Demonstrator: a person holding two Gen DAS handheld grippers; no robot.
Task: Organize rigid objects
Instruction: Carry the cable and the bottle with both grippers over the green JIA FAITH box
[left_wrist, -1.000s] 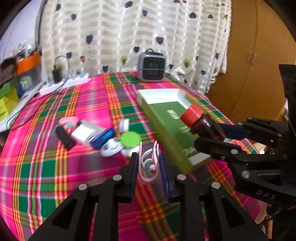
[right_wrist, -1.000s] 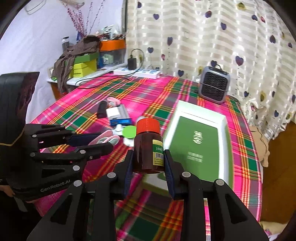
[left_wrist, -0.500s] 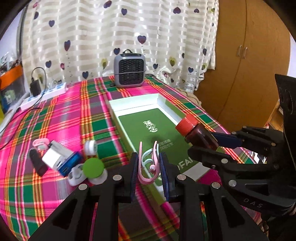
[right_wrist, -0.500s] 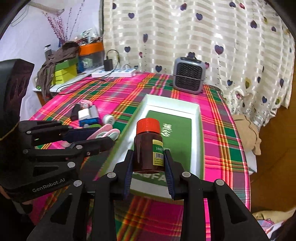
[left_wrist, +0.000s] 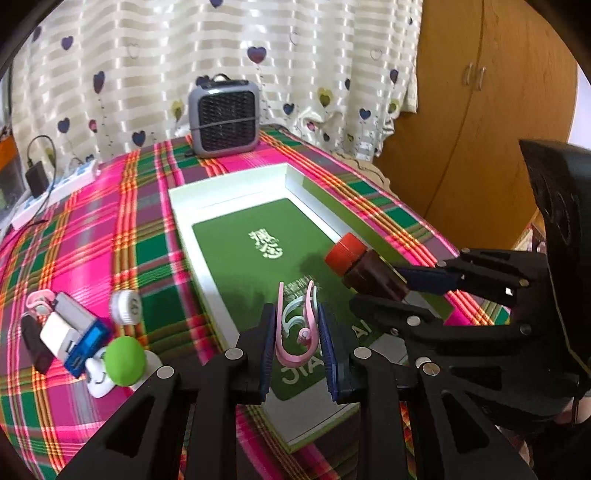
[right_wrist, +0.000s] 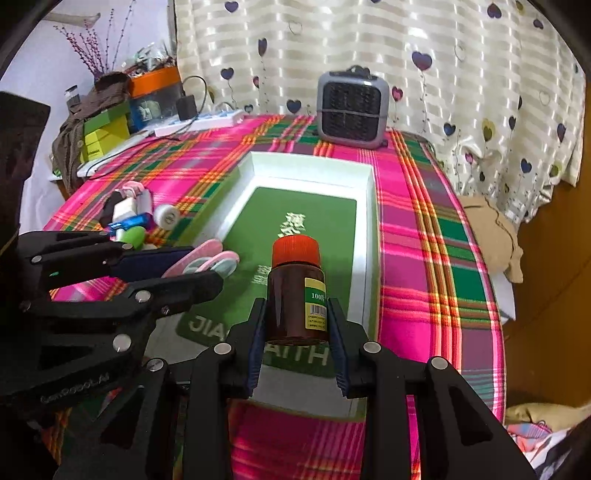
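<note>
- Left wrist view: the left gripper (left_wrist: 297, 332) pinches a pink clip (left_wrist: 295, 325) between its blue pads, the clip's long axis running away from the camera, over the near end of the white tray (left_wrist: 229, 192) with the green liner.
- Only this view shows the wooden wardrobe (left_wrist: 480, 110) at right, and the brown bottle (left_wrist: 365, 267) from the side, its red cap pointing up and left, held by the right gripper (left_wrist: 384, 288).
- The small items (left_wrist: 85, 339) on the table (left_wrist: 92, 240) left of the tray overlap and are hard to tell apart.
- Right wrist view: the right gripper (right_wrist: 297, 325) clamps the bottle (right_wrist: 297, 291) upright, yellow label towards the camera, over the tray's (right_wrist: 371, 206) near half.
- Only here appear the cluttered side shelf (right_wrist: 110, 122) and the bottle's label.
- The left gripper (right_wrist: 207, 273) enters from the left, cut off by the frame; the clip (right_wrist: 210, 258) shows only its tips.
- The label's print is too small to read in full.
</note>
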